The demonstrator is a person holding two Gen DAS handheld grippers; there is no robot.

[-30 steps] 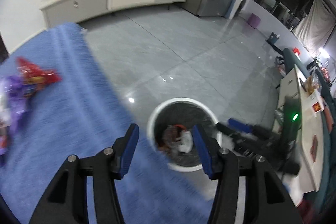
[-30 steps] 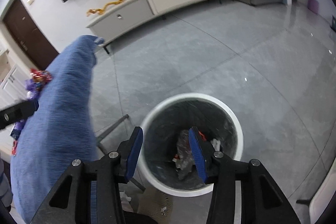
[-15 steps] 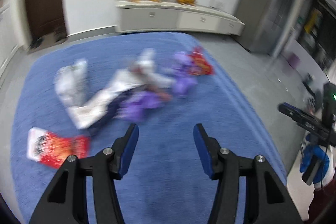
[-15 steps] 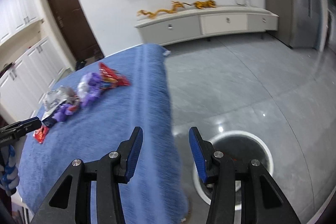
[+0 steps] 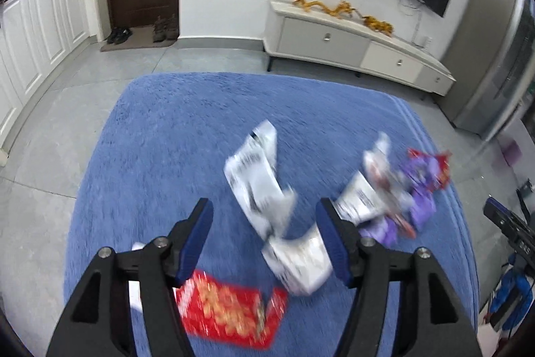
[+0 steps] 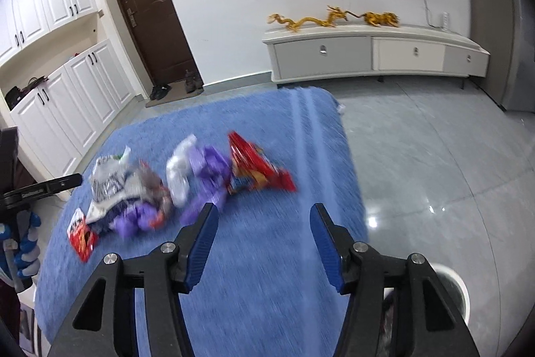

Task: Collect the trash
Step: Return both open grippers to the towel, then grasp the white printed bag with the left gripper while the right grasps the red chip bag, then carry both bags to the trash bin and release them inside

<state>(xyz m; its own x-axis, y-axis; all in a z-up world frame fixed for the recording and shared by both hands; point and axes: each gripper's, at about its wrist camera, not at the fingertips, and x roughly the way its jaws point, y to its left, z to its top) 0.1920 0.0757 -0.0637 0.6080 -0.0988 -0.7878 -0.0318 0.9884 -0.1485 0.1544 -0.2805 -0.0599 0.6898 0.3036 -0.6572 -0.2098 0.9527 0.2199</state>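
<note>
Both the left hand-held gripper (image 5: 264, 231) and the right hand-held gripper (image 6: 262, 233) hang spread and empty, jaws just widened, over the bench (image 5: 167, 129), where many wrappers (image 6: 207, 176) are not yet binned.

Left gripper (image 5: 264, 235) is tilted downward, jaws apart and just widened, nothing held. Right gripper (image 6: 262, 238) is likewise angled down, jaws just widened, empty.
</note>
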